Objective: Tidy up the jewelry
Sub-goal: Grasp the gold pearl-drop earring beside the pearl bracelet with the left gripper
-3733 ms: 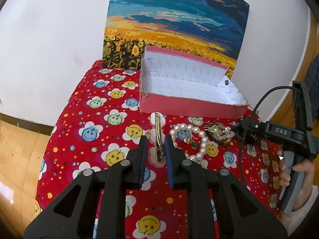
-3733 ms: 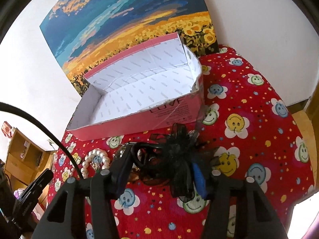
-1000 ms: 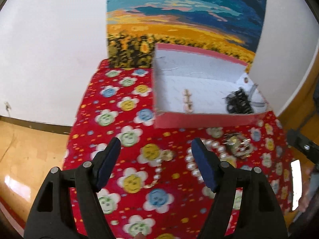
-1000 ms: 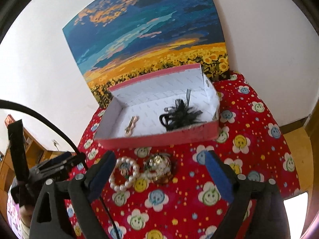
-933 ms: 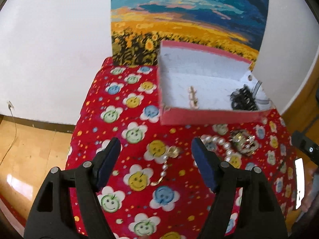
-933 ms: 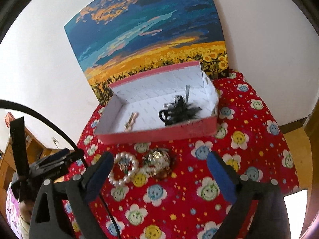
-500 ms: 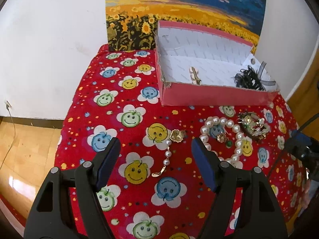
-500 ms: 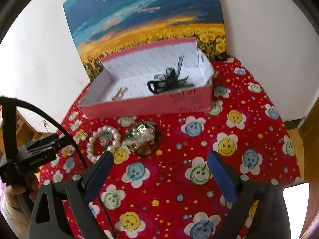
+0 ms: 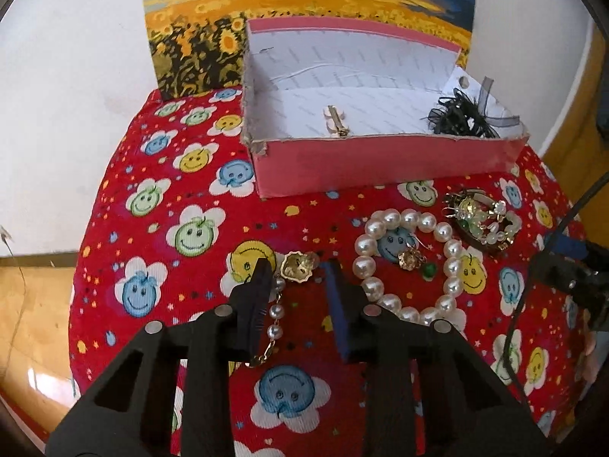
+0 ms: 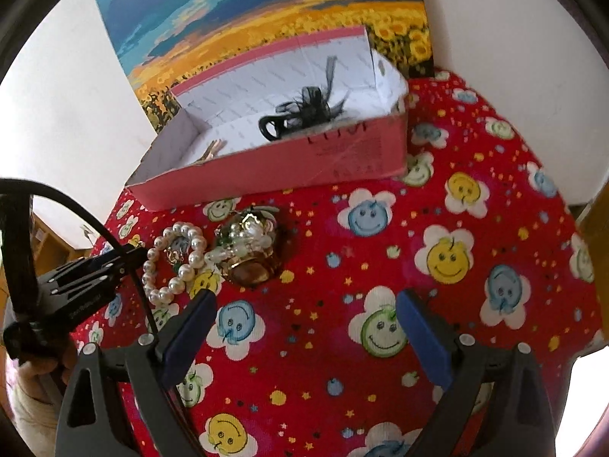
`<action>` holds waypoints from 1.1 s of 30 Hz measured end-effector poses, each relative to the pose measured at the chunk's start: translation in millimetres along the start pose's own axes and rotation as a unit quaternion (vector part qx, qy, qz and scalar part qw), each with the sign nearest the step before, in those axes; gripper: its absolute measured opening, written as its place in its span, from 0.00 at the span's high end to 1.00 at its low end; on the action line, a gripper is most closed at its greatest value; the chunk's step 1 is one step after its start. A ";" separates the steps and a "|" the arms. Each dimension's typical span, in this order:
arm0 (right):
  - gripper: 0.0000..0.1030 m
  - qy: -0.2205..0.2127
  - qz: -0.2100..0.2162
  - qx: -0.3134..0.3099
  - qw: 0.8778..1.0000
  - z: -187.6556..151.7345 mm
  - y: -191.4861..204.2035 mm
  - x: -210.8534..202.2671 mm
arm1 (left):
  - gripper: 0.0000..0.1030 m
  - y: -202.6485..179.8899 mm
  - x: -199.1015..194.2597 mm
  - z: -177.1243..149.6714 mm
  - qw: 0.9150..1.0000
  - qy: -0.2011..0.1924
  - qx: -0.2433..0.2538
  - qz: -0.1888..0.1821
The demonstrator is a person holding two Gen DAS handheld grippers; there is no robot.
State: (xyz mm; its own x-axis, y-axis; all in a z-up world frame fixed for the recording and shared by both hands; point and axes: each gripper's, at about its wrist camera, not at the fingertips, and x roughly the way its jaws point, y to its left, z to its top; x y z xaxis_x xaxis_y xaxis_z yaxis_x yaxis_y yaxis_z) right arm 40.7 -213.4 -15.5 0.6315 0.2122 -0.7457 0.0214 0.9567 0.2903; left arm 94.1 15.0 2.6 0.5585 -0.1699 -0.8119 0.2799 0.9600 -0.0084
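A pink box [image 9: 380,160] with a white lining holds a gold hair clip [image 9: 335,120] and a black ribbon hair tie [image 9: 462,118]. On the red smiley cloth lie a gold-and-pearl drop earring [image 9: 283,289], a pearl bracelet [image 9: 409,262] with a small gold earring [image 9: 413,259] inside it, and a beaded gold cluster [image 9: 483,222]. My left gripper [image 9: 295,266] is low over the drop earring, its jaws partly closed on either side of it. My right gripper [image 10: 304,306] is open and empty over bare cloth, right of the bracelet [image 10: 175,262] and cluster [image 10: 247,247].
A sunflower painting [image 9: 304,19] leans on the white wall behind the box [image 10: 281,167]. The round table's cloth [image 10: 456,251] drops off at the edges, with wooden floor [image 9: 30,323] below on the left. The left gripper's body and cable [image 10: 76,282] show at the right wrist view's left.
My left gripper has come down to the drop earring and narrowed its jaws around it. My right gripper has dropped lower toward the cloth, still wide open.
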 end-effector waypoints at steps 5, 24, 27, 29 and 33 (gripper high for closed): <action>0.00 0.001 0.006 0.000 1.000 -1.0 0.1 0.8 | 0.74 -0.3 4.6 1.7 1.000 -0.006 0.005 0.000; 0.23 -0.017 0.029 0.003 0.999 4.6 2.3 -15.0 | 0.84 -3.0 -12.7 -1.4 0.999 -0.025 -0.009 -0.021; 0.34 -0.034 0.016 -0.054 0.998 6.7 22.8 -22.0 | 0.84 1.6 -22.1 -1.2 0.999 -0.035 -0.020 -0.024; 0.41 -0.034 0.013 -0.092 0.995 7.8 36.6 -21.9 | 0.84 7.1 -28.2 -1.6 0.998 -0.040 -0.034 -0.028; 0.44 -0.020 -0.022 -0.170 0.985 9.5 59.7 -13.0 | 0.84 16.5 -38.6 -4.5 0.997 -0.051 -0.052 -0.032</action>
State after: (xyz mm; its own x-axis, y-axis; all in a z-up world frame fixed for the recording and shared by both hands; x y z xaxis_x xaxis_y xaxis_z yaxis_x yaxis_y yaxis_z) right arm 41.1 -160.9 17.2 0.6666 0.1674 -0.7264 -0.2062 0.9778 0.0361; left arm 73.6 38.3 31.1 0.6195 -0.2482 -0.7447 0.2383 0.9634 -0.1228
